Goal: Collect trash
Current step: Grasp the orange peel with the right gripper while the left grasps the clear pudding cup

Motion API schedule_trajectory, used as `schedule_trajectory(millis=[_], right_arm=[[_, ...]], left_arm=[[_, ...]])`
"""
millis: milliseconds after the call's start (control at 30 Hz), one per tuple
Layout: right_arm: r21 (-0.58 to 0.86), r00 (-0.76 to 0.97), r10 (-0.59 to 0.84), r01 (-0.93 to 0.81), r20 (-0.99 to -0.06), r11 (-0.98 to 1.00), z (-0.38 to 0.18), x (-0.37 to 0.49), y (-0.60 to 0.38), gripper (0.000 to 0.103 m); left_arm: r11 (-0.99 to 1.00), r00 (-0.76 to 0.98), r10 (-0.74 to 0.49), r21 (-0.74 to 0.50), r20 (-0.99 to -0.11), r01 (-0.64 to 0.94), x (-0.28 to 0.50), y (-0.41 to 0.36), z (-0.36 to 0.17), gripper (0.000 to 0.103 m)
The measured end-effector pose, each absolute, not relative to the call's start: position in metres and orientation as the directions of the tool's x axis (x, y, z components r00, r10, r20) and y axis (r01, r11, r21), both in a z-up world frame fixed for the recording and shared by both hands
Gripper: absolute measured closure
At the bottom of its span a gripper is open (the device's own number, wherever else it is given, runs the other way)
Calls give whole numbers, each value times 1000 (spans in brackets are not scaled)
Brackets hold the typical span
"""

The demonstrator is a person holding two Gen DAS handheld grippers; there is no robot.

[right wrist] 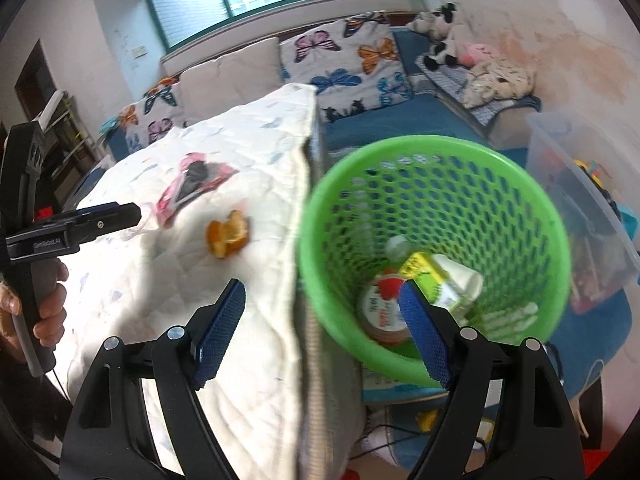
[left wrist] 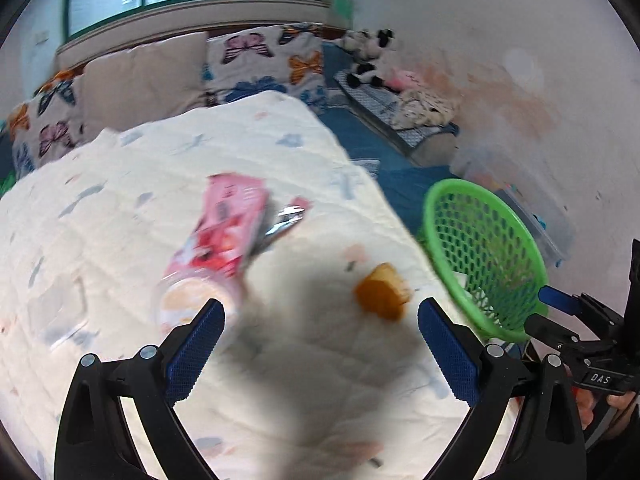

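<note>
A white quilted blanket (left wrist: 168, 184) carries a pink snack wrapper (left wrist: 228, 232), a clear plastic cup (left wrist: 180, 304) below it, and an orange peel (left wrist: 384, 296). My left gripper (left wrist: 320, 306) hovers over the blanket, open and empty, with the peel just ahead of its right finger. A green mesh basket (left wrist: 484, 256) stands past the blanket's right edge. My right gripper (right wrist: 322, 286) is open and empty, straddling the blanket edge and the basket (right wrist: 440, 208). In the basket lie a white bottle (right wrist: 436, 276) and a round lidded cup (right wrist: 384, 308). The right wrist view also shows the peel (right wrist: 228, 234), the wrapper (right wrist: 192, 184) and the left gripper (right wrist: 112, 216).
Butterfly-print pillows (right wrist: 344, 60) and plush toys (right wrist: 444, 28) line the blue couch behind. A clear storage box (right wrist: 580, 200) with toys stands right of the basket. A person's hand (right wrist: 48, 308) grips the left tool's handle. Cables lie on the floor below the basket.
</note>
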State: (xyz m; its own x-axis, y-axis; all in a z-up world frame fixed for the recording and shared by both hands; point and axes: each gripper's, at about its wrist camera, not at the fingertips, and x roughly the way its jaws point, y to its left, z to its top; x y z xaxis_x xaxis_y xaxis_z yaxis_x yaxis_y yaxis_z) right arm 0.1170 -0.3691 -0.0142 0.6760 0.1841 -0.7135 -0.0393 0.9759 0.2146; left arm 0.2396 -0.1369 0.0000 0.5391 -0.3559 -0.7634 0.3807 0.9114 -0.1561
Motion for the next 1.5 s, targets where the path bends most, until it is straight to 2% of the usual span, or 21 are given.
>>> schedule_trajectory(millis=[400,667,833,967,1033,1267,1500], right_arm=[[195,636,263,-176,-726,965,-23,158,-299,24],[212,590,289,-198,-754,957,-43,190,-277,39],[224,571,289,-183,-768,957,-57,208,-274,45],[215,569,278,-178,-774,960,-63,217,-272,46],[210,572,274,-177,-774,962,-64,220,-270,46],[142,592,219,-174,-775,974,-64,219,-264,63],[164,607,232,-166,-760,972,-56,210,-272,68]], left_arm=[[955,560,-283,-173,-779,242,238,-61,-19,9],[961,555,-268,-177,-788,213,236,-42,-29,9],[962,549,-265,-178,-792,207,238,-38,-33,9],[962,544,-264,-179,-796,204,240,-37,-36,9],[962,542,-266,-182,-797,203,241,-37,-37,9],[959,540,-273,-180,-796,219,249,-46,-40,9],[955,537,-275,-163,-798,248,262,-62,-41,9]])
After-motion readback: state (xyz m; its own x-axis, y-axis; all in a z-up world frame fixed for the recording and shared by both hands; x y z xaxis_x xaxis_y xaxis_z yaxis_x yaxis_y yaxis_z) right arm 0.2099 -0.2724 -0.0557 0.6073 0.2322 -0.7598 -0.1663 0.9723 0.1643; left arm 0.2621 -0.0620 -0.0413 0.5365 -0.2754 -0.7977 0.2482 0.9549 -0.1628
